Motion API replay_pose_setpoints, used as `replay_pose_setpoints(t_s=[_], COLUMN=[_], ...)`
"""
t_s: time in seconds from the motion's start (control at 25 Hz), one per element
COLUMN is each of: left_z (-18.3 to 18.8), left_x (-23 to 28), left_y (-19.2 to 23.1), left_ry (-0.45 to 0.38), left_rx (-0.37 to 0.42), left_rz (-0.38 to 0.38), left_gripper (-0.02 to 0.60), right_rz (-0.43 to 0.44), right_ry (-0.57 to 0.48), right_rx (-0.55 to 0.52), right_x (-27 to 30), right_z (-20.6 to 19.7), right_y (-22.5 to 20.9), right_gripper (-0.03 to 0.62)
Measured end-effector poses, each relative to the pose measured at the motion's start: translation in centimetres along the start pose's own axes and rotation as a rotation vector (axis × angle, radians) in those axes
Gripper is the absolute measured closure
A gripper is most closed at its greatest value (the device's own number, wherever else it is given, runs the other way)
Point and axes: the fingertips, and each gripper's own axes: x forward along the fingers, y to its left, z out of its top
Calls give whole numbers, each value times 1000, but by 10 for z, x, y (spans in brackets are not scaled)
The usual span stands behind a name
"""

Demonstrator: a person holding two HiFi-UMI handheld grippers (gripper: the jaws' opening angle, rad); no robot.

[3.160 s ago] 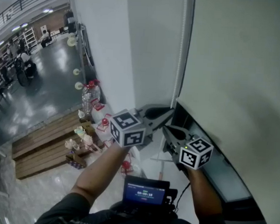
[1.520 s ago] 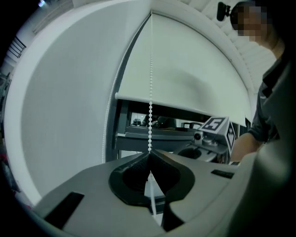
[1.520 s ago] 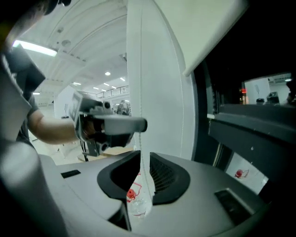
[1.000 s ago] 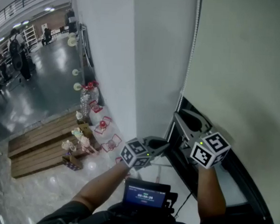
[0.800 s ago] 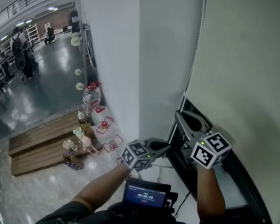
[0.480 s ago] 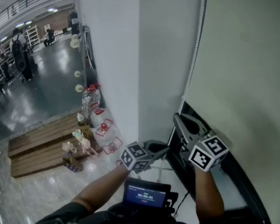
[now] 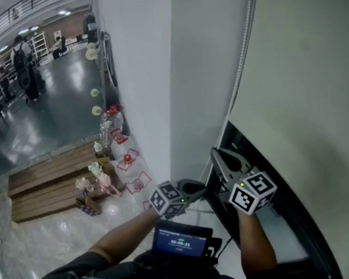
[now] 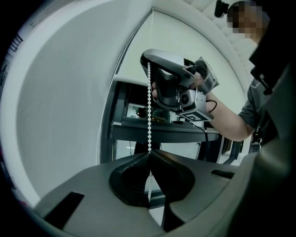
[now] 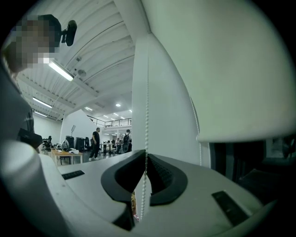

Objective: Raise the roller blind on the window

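**Head view:** the left gripper (image 7: 205,187) and the right gripper (image 7: 216,152) are held near the foot of the bead chain (image 7: 240,63). The chain hangs along the left edge of the partly lowered roller blind (image 7: 301,85).

**Left gripper view:** its jaws are pinched together on the bead chain. The right gripper clamps the same strand higher up.

**Right gripper view:** its jaws are closed on the bead chain, and the roller blind's bottom edge is to the right.

Left gripper (image 7: 202,189) and right gripper (image 7: 216,155) low at the bead chain (image 7: 240,63), beside the pale roller blind (image 7: 307,85).
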Motion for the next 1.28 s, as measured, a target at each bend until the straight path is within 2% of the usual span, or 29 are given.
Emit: replay_pose_setpoints(t_s=[0.12,0.24,0.36,0.44,0.56,0.72,0.92,1.0,1.08,1.12,1.16,1.28], left_z=[-24,-34,-31,-18,13,94,197,220,232,235,236,235], left_x=[3,3,-2,-15,-41,-58,-66,-60,-50,-46,-43,-37], left_y=[3,0,-4,1,10,-5,-25,-26,-23,-22,-22,-23], left_ry=[45,38,19,13,-32,-150,-353,-349,-309,-292,-281,-286], left_rx=[-6,-30,-61,-41,-44,29,102,153,209,227,236,217], left_rz=[4,1,-5,34,83,76,67,79,99,105,104,83], left_gripper=[578,578,578,570,483,479,479,479,481,532,565,579], right_rz=[-11,-6,-5,-20,-29,-22,7,9,13,13,9,-4], right_ry=[21,16,11,17,32,26,27,30,28,27,26,31], right_rx=[24,46,49,59,64,95,90,84,80,80,80,77], right_x=[-2,-3,-6,-7,-10,-13,-17,-18,-20,-21,-22,-24], right_z=[-20,-32,-33,-33,-32,-31,-32,-34,-34,-33,-32,-32], right_y=[-1,-2,-5,-8,-6,-1,12,15,17,18,18,15], right_gripper=[582,582,582,582,582,582,582,582,582,582,582,582])
